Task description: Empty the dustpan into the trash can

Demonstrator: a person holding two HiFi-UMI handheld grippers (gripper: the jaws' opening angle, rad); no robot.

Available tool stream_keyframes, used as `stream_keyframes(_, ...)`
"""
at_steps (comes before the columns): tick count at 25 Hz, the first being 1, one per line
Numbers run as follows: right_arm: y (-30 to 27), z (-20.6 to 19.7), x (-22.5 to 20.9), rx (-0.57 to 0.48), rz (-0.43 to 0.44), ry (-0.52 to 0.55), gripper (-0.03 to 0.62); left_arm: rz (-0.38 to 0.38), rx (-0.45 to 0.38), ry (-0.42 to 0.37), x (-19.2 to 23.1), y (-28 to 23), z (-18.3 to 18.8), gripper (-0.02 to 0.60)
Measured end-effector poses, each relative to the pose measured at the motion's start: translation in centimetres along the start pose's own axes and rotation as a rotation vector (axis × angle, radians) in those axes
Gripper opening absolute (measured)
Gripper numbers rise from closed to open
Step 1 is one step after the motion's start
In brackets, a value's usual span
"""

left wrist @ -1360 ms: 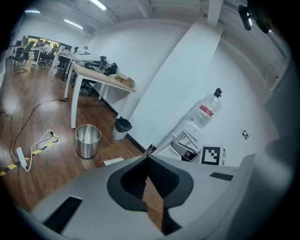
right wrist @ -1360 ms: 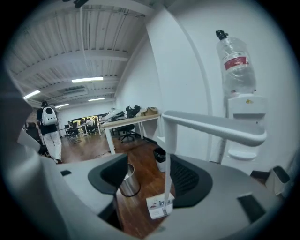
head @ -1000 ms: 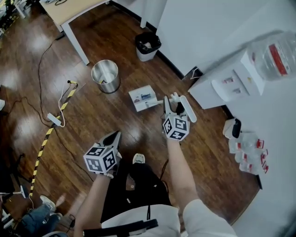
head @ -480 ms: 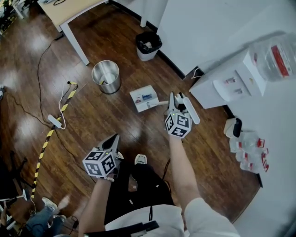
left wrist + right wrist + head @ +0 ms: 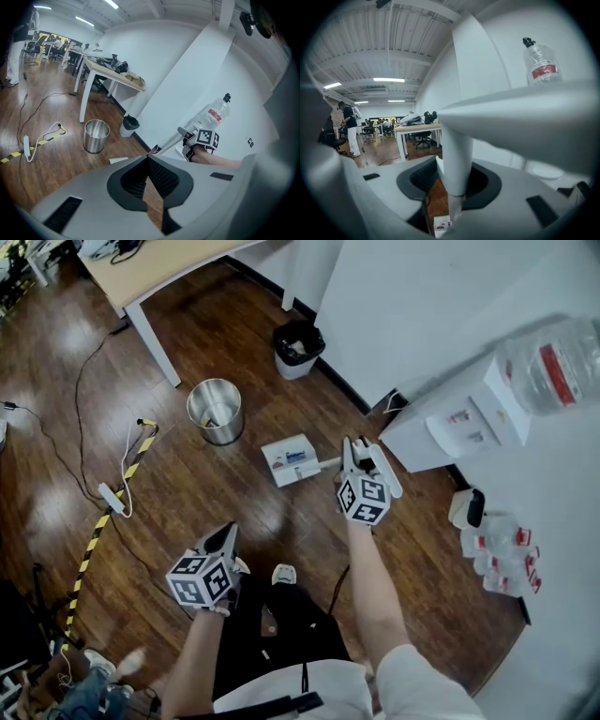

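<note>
A white dustpan (image 5: 289, 460) lies low over the wooden floor, and its long white handle (image 5: 328, 463) runs right into my right gripper (image 5: 357, 450). The jaws are closing on that handle, which fills the gap between the pads in the right gripper view (image 5: 454, 159). The pan's box shows below them (image 5: 440, 227). A round steel trash can (image 5: 215, 411) stands open to the pan's upper left. My left gripper (image 5: 225, 536) hangs lower left, tips together and empty (image 5: 148, 159). It looks toward the steel can (image 5: 95, 136).
A small black bin (image 5: 299, 348) stands by the white wall. A water dispenser (image 5: 450, 418) with a bottle (image 5: 548, 362) is at the right, with packages (image 5: 502, 554) beside it. A table leg (image 5: 150, 329), cables with a power strip (image 5: 111, 498) and striped tape (image 5: 94, 535) lie left.
The right gripper's jaws have drawn in from wide apart to close around the dustpan handle. Both hands have drifted slightly; the dustpan has hardly moved.
</note>
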State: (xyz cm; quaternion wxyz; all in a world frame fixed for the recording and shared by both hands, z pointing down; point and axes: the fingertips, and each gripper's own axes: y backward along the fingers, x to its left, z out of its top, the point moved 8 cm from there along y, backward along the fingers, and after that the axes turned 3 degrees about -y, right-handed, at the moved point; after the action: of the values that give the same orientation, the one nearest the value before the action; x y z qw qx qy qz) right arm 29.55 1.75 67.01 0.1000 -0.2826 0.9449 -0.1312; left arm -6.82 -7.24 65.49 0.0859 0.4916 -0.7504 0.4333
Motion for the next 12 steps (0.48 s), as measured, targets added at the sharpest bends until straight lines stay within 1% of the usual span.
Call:
stream_keyframes(5, 1.3, 1.4, -0.4, 0.015, 0.021, 0.025, 0.152, -0.002, -0.006, -0.001, -1.2, 0.8, 1.1, -0.011)
stream_keyframes(12, 4.5, 4.4, 0.0, 0.0, 0.056, 0.073, 0.137, -0.005, -0.013, -0.007, -3.2, 2.5, 1.9, -0.011)
